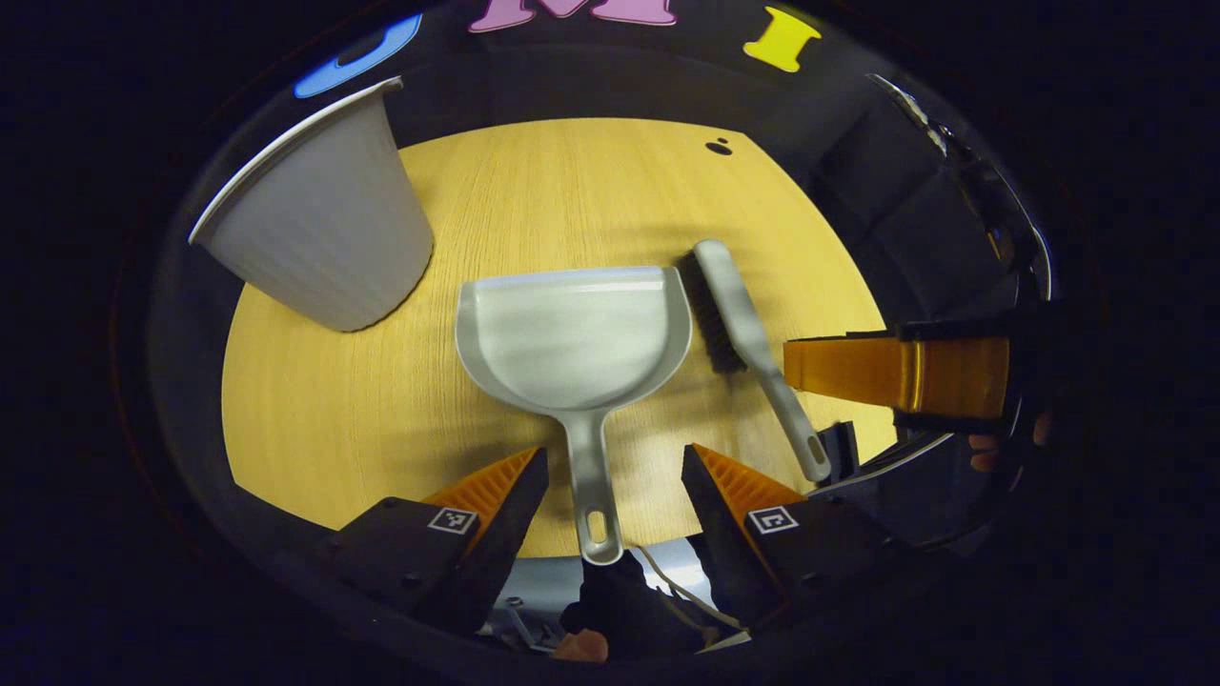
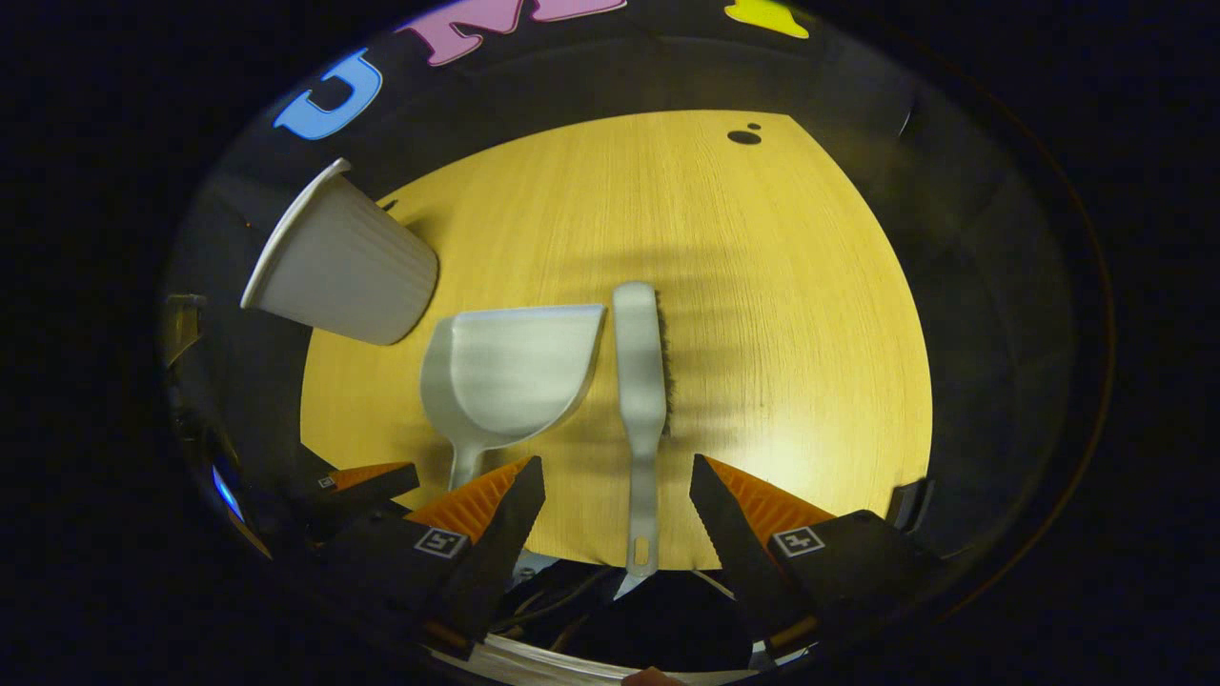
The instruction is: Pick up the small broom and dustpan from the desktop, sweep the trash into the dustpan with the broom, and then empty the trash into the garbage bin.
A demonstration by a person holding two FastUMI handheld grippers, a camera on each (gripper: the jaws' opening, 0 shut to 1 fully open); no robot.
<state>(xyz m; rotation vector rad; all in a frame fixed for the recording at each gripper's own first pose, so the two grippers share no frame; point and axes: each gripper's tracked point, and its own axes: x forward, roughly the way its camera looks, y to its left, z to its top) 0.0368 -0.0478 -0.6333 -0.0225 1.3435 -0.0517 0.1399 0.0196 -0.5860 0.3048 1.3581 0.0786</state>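
We see the left claw (image 1: 615,476) spread astride the dustpan (image 1: 575,338) handle; right claw (image 2: 618,486) spread astride the broom (image 2: 640,381) handle; bin (image 1: 319,224) at 10 o'clock.

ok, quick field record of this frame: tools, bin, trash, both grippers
dustpan: flat on the desktop, handle between the open left gripper fingers, not gripped
broom: lying beside the dustpan, bristles on edge, handle between the open right gripper fingers, not gripped
bin: pale, ribbed, far left of the table
trash: small dark specks at the far edge
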